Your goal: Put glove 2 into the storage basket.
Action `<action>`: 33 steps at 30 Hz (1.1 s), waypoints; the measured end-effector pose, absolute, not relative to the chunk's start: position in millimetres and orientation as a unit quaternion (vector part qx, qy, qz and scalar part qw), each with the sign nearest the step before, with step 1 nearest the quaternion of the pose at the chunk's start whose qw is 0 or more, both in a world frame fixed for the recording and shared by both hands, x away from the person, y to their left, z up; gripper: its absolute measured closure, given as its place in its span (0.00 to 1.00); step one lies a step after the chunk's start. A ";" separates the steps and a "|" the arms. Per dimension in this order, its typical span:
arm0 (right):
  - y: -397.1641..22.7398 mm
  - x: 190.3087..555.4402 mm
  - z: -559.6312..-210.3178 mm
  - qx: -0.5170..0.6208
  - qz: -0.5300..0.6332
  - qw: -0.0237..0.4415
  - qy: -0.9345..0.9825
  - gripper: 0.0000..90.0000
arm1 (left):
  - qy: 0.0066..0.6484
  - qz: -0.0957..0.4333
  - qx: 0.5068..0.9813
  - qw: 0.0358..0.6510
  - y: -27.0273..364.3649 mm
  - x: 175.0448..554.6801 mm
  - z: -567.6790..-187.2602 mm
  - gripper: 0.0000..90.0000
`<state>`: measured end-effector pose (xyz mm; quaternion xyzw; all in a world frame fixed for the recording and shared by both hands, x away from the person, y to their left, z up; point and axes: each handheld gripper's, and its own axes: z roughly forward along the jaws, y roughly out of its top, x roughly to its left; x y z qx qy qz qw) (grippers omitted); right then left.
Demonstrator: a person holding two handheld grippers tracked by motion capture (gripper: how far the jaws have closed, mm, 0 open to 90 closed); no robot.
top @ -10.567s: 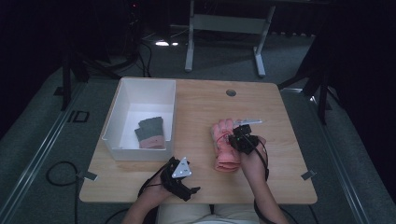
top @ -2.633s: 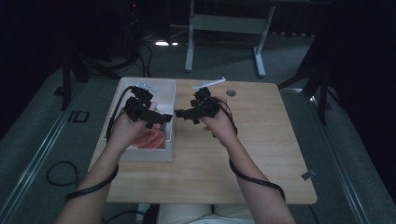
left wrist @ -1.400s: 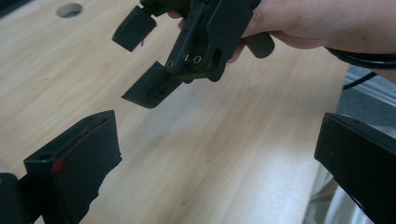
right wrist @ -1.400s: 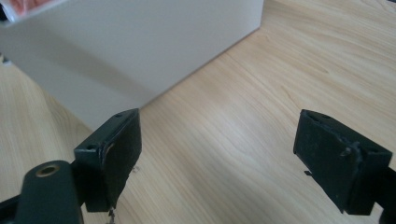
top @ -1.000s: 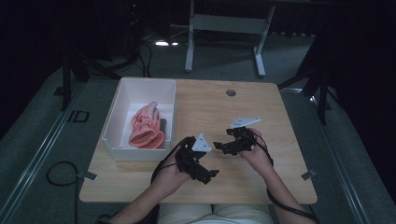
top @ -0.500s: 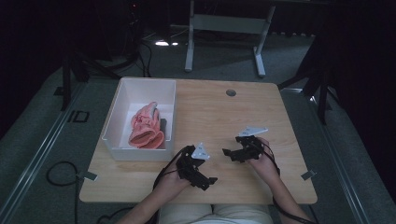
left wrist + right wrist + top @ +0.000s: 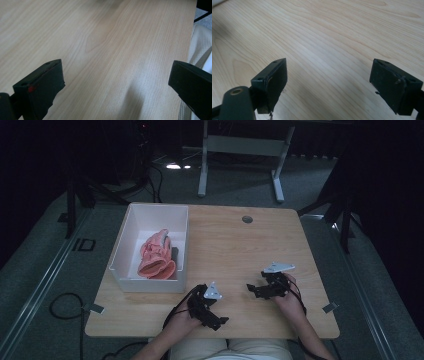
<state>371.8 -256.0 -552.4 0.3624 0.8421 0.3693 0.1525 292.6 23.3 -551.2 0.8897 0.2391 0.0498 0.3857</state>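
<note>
A pink glove lies in the white bin at the table's left, on top of something dark that is mostly hidden. My left gripper rests low near the table's front edge, right of the bin's near corner; its jaws stand wide apart over bare wood, so it is open. My right gripper sits on the table to the right of it, pointing left, open too, with bare wood between its jaws.
The wooden table has a round grommet near its far edge. A pale garment on the person's lap shows past the front edge. Grey carpet, cables and a metal stand's legs lie beyond.
The glove went from the table into the bin. Since a second ago both hands drew back toward the front edge; the left gripper now sits lower and closer to me.
</note>
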 end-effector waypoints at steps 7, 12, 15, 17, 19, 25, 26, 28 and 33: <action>-265.9 365.7 -556.3 0.369 0.375 0.155 0.836 0.16 | 0.226 0.053 0.887 0.398 27.5 290.9 -556.3 0.00; -274.5 361.5 -558.5 0.378 0.380 0.161 0.829 0.16 | 0.226 0.054 0.894 0.384 29.3 289.2 -564.0 0.00; -280.9 359.1 -559.8 0.385 0.380 0.166 0.825 0.16 | 0.227 0.055 0.890 0.392 31.1 287.6 -564.2 0.00; -285.9 357.7 -559.9 0.390 0.384 0.167 0.820 0.16 | 0.232 0.055 0.886 0.397 33.4 287.4 -564.5 0.00; -290.6 356.3 -559.0 0.396 0.391 0.167 0.814 0.16 | 0.236 0.059 0.887 0.392 34.2 287.2 -566.4 0.00; -300.3 356.4 -559.2 0.410 0.398 0.174 0.802 0.16 | 0.238 0.062 0.887 0.391 38.9 286.4 -568.4 0.00; -300.8 356.6 -559.7 0.409 0.398 0.175 0.802 0.16 | 0.239 0.064 0.887 0.390 39.4 286.7 -568.4 0.00; -300.6 357.0 -561.0 0.408 0.393 0.175 0.805 0.16 | 0.239 0.063 0.885 0.394 40.3 286.7 -568.4 0.00; -299.0 357.5 -562.8 0.406 0.388 0.176 0.808 0.16 | 0.233 0.068 0.889 0.387 40.1 286.4 -569.5 0.00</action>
